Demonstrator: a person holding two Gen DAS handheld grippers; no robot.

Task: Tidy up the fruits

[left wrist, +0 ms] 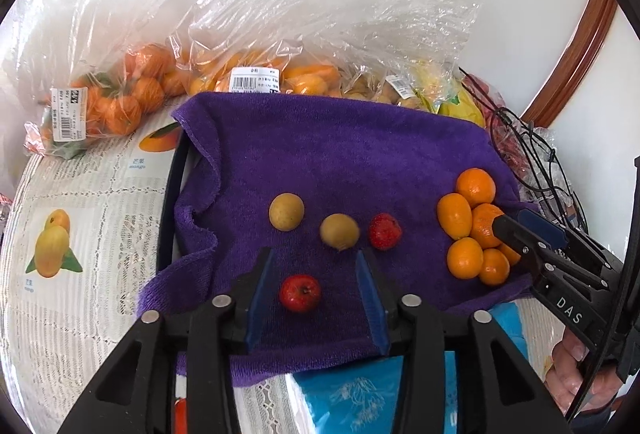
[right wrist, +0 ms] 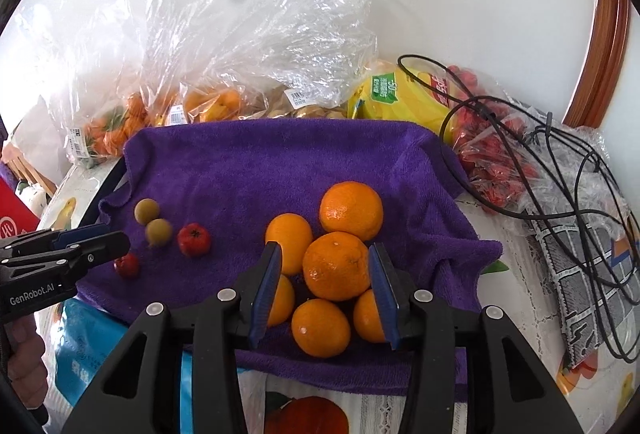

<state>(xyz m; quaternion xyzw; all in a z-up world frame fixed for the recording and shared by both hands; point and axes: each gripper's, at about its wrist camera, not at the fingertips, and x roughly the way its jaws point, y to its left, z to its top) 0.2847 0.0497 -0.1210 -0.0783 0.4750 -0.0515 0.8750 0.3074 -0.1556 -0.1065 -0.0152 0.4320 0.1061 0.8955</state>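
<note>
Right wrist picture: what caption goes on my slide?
Open right gripper straddles an orange in a pile on the purple towel.

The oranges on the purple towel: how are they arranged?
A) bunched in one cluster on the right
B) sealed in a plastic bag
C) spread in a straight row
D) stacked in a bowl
A: the oranges touch one another in a single clump on the right part of the towel, with the right gripper open around one of them.

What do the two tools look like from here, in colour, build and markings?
Both are black plastic with silver rivets and blue pads on flat fingers. The left tool reads "GenRobot.AI" on its side in the right wrist view; the right tool reads "DAS" in the left wrist view. Bare hands grip the handles, with no sleeves visible.
</note>
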